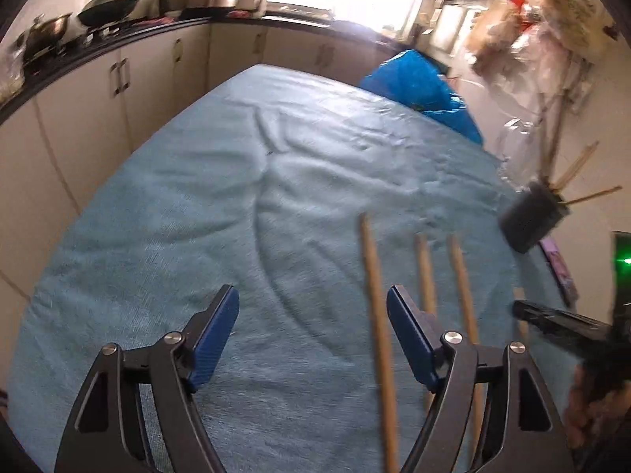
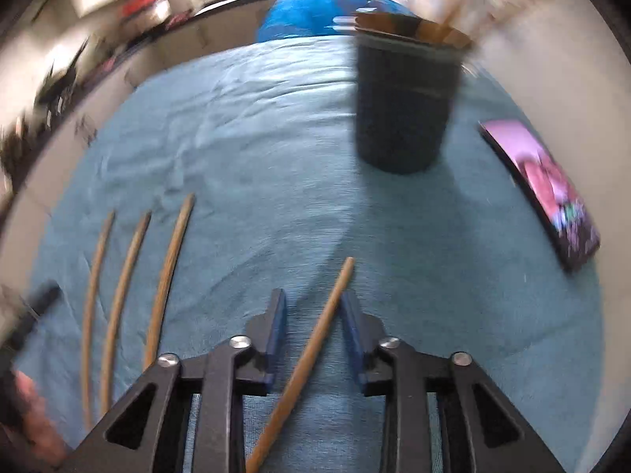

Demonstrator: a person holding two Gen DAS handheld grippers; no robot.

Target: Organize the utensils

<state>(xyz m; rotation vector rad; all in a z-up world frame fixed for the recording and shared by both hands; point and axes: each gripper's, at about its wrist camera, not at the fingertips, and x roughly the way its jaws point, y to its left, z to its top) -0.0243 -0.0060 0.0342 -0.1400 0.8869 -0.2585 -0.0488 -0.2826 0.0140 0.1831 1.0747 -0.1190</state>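
Note:
Three wooden chopsticks [image 1: 376, 315] lie side by side on the blue cloth [image 1: 236, 197]; they also show in the right wrist view [image 2: 165, 280]. My left gripper [image 1: 313, 307] is open and empty, just left of them. My right gripper [image 2: 313, 307] is open around a fourth chopstick [image 2: 315, 339], which lies on the cloth between the jaws, untouched on the left side. A dark holder cup [image 2: 406, 106] with several chopsticks in it stands ahead of the right gripper; it also shows in the left wrist view [image 1: 530, 216].
A phone [image 2: 548, 189] with a lit screen lies on the cloth right of the cup. A blue plastic bag [image 1: 422, 86] sits at the far edge. Kitchen cabinets [image 1: 118, 98] and a counter with pans run along the left.

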